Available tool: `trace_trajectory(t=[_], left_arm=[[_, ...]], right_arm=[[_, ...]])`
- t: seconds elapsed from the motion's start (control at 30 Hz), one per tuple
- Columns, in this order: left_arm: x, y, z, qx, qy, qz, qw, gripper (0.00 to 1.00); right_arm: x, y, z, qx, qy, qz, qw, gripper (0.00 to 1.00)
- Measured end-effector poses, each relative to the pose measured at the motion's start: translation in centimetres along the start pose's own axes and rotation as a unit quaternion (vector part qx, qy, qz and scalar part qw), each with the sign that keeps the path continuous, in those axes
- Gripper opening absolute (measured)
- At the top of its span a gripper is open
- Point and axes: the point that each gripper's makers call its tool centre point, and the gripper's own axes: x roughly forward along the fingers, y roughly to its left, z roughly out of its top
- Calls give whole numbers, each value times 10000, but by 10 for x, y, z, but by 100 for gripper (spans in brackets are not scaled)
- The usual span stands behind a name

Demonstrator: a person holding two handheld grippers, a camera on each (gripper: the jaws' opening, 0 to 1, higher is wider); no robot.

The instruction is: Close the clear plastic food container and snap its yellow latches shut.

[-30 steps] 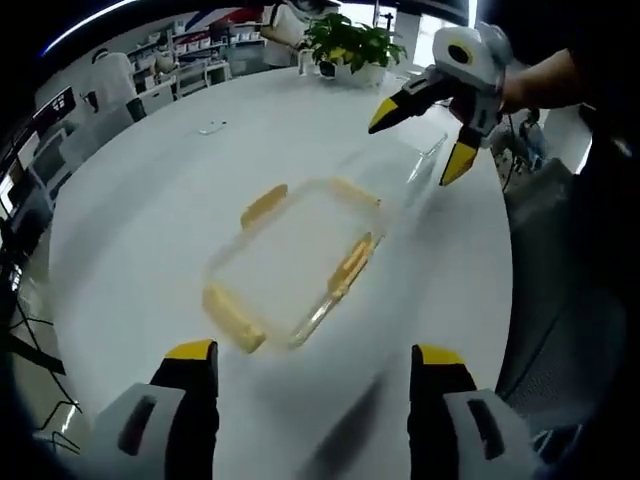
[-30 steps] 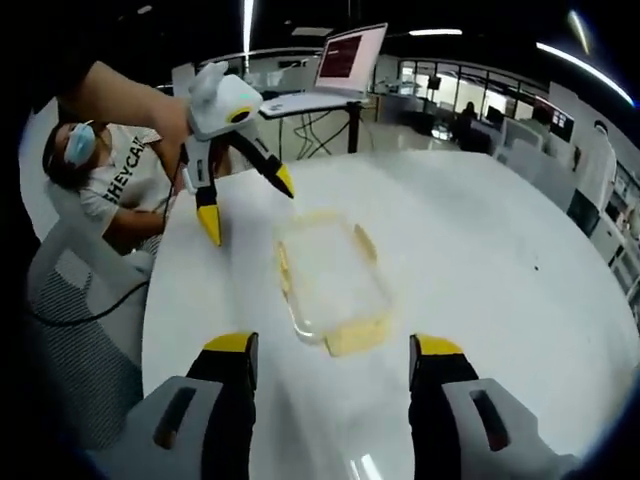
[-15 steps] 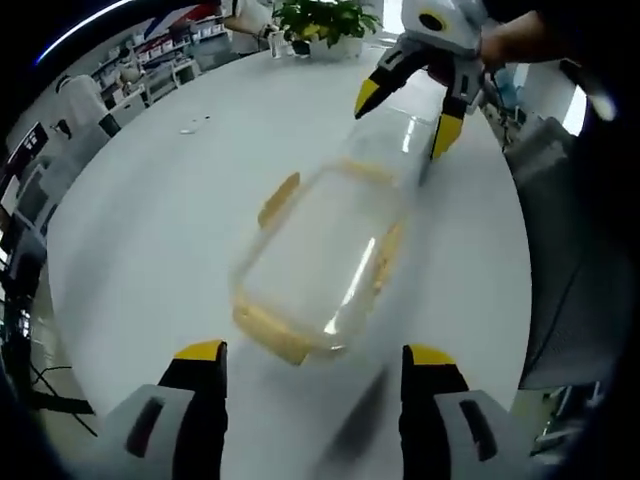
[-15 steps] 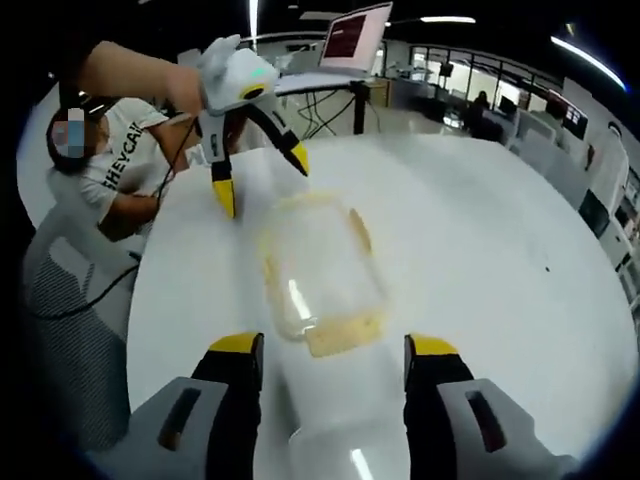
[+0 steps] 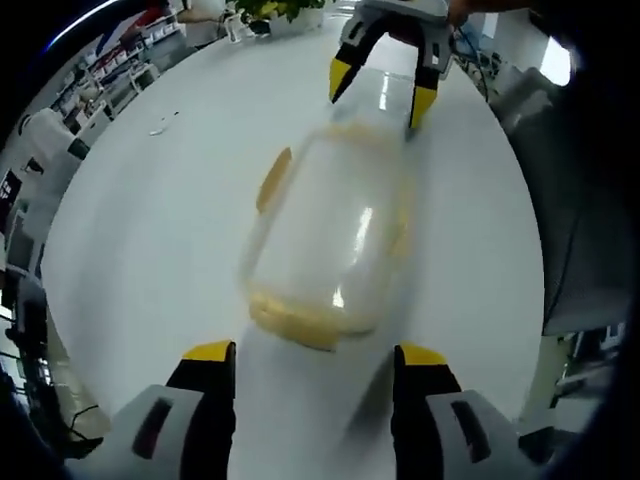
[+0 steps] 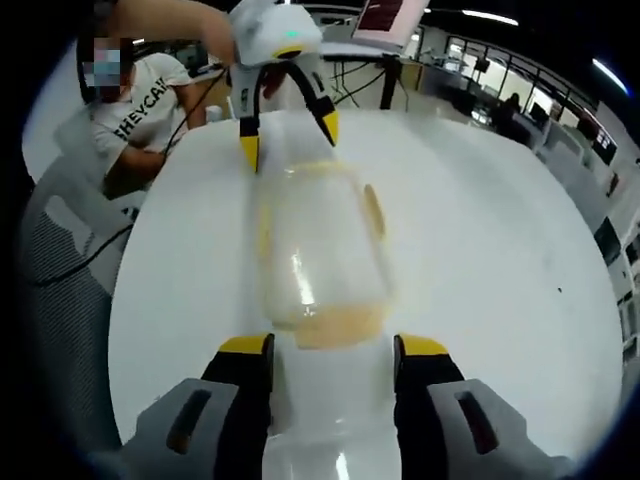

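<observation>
Item 1: clear plastic food container (image 5: 330, 240), rectangular with rounded corners, lying flat on the white round table (image 5: 160, 230). Lid appears to sit on top of the body, though blur makes the seating uncertain. In both gripper views it lies lengthwise between the 2 grippers, 1 short end toward each.

Item 2: yellow latches. Visible are 1 on a long side (image 5: 272, 180), standing out from the wall and so judged unlatched, and 1 on the short end nearest the left gripper (image 5: 295, 322). In the right gripper view, the near short-end latch (image 6: 335, 325) and a long-side latch (image 6: 373, 208) show the same way. Whether any is snapped cannot be told.

Item 3: left gripper (image 5: 312, 365), jaws apart, tips just short of the container's near end, nothing between them.

Item 4: right gripper (image 6: 333, 360), jaws apart, likewise at its end of the container, holding nothing. In the left gripper view it appears at the far end (image 5: 372, 85), tips straddling that end.

Step in hand: judged as the approach for latching, with both tools lined up on opposite short ends.

Next move calls for: pressing each end latch down against the wall until it clicks, bracing from the opposite end so the container does not slide.

Surroundings: seated person (image 6: 130, 110), potted plant (image 5: 270, 8), laptop (image 6: 385, 18).
</observation>
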Motion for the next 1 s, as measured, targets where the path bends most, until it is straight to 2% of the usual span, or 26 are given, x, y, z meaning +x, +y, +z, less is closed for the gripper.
trace_trajectory(t=[0.17,0.33,0.37,0.57,0.67,0.8,0.93,1.0], left_arm=[[5,6,8,232,-28,-66,9997,56],[14,0,6,955,196,-445,9942,48],[13,1,11,824,83,-453,9955,46],[15,0,13,897,122,-588,9942,44],[16,-3,14,987,85,-695,9927,40],[16,-7,12,897,131,-827,9924,33],[16,-8,12,812,179,-836,9930,33],[16,-8,13,765,199,-836,9934,33]], right_arm=[[5,-4,3,211,37,38,9998,47],[10,-2,-2,111,307,134,9994,47],[11,-1,-3,81,370,177,9991,47],[19,0,-6,-58,634,238,9977,47],[21,-1,-9,-4,788,279,9965,42],[24,-1,-8,-5,857,313,9958,40],[23,0,-7,-107,977,387,9944,39],[24,2,-6,-330,1043,440,9930,39]])
